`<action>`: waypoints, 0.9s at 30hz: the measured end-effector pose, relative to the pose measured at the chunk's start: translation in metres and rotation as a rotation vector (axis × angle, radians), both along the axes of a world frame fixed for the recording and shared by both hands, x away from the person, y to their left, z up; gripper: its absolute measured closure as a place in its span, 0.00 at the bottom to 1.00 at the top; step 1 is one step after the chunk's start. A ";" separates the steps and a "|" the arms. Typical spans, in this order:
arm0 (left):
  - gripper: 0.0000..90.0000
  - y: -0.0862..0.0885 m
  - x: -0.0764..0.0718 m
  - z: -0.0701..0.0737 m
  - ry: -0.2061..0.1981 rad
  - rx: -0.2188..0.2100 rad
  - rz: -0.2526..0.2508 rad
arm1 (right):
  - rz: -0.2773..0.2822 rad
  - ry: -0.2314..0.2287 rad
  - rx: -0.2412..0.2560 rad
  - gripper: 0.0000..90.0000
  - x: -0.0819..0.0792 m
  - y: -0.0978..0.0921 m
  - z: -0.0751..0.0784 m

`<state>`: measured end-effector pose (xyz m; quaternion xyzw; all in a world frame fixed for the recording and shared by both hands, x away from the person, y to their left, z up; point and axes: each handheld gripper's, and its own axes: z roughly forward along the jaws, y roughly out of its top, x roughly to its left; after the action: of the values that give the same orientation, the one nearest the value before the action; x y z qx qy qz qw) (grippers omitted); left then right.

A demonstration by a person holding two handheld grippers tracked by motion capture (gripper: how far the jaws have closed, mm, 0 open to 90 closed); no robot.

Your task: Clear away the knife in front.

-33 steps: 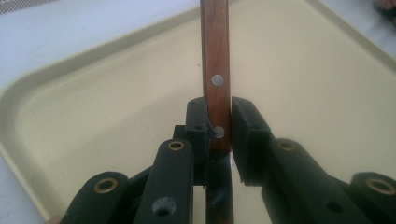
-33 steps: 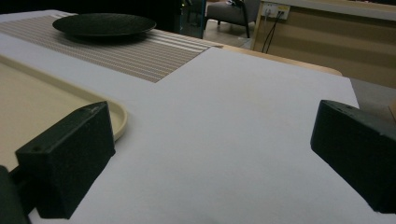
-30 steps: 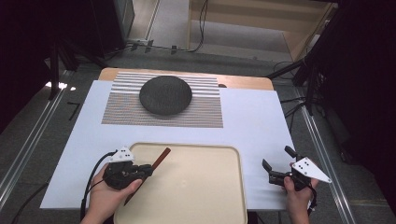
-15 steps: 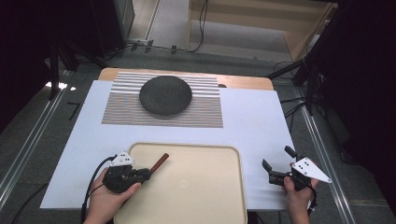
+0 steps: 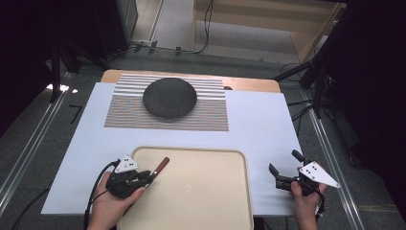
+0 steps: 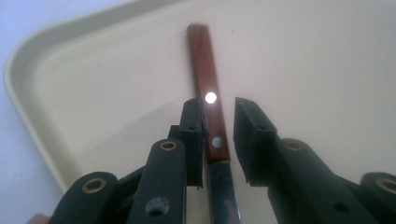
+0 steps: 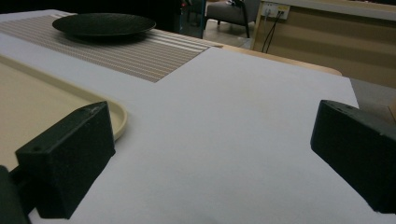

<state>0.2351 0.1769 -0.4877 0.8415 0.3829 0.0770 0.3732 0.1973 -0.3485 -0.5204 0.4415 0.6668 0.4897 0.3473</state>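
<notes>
**One knife sitting between loosened jaws at the tray's near-left corner**

One knife with a reddish-brown wooden handle and a steel blade (image 6: 209, 126) is lying on the floor of the beige plastic tray (image 5: 201, 201), at its near-left corner, handle pointing away from the person and toward the tray's far rim. Two bright rivets are showing on the handle, and the blade is running back under the tool. The left gripper (image 6: 218, 135) is straddling the knife where handle meets blade: its jaws are standing parted, the left one touching or almost touching the handle's side, the right one clear of it with a strip of tray showing between. In the high view the same gripper (image 5: 146, 178) is resting over the tray's left rim in the person's left hand, a black cable trailing from it.

The right gripper (image 5: 285, 167) is sitting well apart on the white sheet covering the table (image 5: 268, 129), right of the tray, its jaws spread wide with nothing between them. Farther off, a round black textured plate (image 5: 170, 97) is resting on a striped placemat (image 5: 210, 115) at the far side of the table.
</notes>
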 end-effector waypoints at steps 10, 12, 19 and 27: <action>1.00 -0.029 -0.002 -0.005 -0.074 0.194 -0.098 | 0.001 -0.001 -0.001 0.00 0.000 0.000 0.000; 1.00 -0.028 -0.001 -0.004 -0.070 0.196 -0.097 | 0.001 -0.001 0.000 0.00 0.000 0.000 0.000; 1.00 -0.010 0.001 -0.003 -0.055 0.185 -0.072 | 0.001 -0.001 0.000 0.00 0.000 0.000 0.000; 1.00 0.013 0.005 -0.002 -0.045 0.175 -0.032 | 0.000 0.000 0.000 0.00 0.000 0.000 0.000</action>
<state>0.2403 0.1896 -0.4900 0.8751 0.3526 0.1233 0.3078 0.1973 -0.3486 -0.5204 0.4415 0.6668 0.4897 0.3475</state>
